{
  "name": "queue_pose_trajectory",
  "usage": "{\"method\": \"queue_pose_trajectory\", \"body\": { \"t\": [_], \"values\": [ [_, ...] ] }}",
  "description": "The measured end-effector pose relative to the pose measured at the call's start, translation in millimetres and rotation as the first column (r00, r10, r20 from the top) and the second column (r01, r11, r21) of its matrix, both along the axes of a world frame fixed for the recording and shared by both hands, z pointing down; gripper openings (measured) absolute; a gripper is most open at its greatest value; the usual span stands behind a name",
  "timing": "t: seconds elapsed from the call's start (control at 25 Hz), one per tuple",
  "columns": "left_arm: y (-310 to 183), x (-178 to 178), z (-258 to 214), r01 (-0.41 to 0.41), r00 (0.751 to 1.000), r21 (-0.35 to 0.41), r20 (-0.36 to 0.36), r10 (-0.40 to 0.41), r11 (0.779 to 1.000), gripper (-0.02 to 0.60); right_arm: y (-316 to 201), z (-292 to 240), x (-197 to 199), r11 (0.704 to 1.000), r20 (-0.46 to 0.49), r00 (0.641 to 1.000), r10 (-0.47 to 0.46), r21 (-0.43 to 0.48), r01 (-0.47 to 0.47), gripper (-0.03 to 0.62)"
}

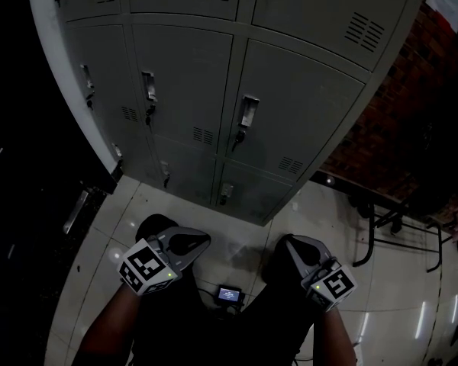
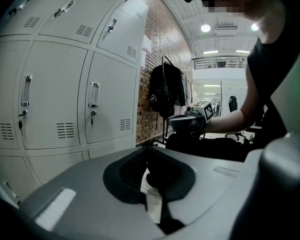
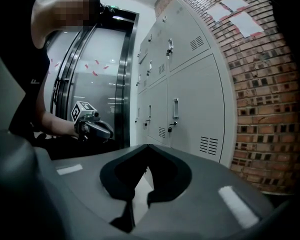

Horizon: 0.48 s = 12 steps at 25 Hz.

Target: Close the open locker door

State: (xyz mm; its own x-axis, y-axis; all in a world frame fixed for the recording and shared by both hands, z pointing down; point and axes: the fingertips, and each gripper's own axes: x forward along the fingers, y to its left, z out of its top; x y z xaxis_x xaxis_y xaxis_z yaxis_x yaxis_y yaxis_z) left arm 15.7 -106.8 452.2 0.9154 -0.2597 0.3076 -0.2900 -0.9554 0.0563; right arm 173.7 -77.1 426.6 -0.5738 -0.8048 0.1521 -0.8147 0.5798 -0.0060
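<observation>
The person stands facing a bank of grey lockers with a tool in each hand, both held low over the pale tiled floor and well apart from the metal fronts. The left tool points across toward the right one. In the left gripper view its jaws stand together, tips meeting, with nothing between them. The right tool points back the other way. Its jaws are likewise pressed tip to tip and empty, as the right gripper view shows.

Every one of the locker doors that I can see sits flush in its frame, latched side in. I cannot tell which of them is the task's door. The nearest door on the right carries an upright handle with a key hanging below it.

A brick wall runs off to the right of the lockers, with sheets of paper stuck high on it. A black bag hangs against the bricks farther along. A small lit screen sits low between the person's arms.
</observation>
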Motion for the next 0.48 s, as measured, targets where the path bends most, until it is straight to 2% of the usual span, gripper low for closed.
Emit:
{"method": "queue_pose_trajectory", "body": {
  "t": [0.48],
  "values": [
    [-0.6,0.1,-0.2,0.002,1.000,0.003,0.002,-0.002,1.000,0.012,-0.4,-0.5,-0.3,1.000,0.004,1.000,-0.002,0.004,0.001,0.002]
  ]
}}
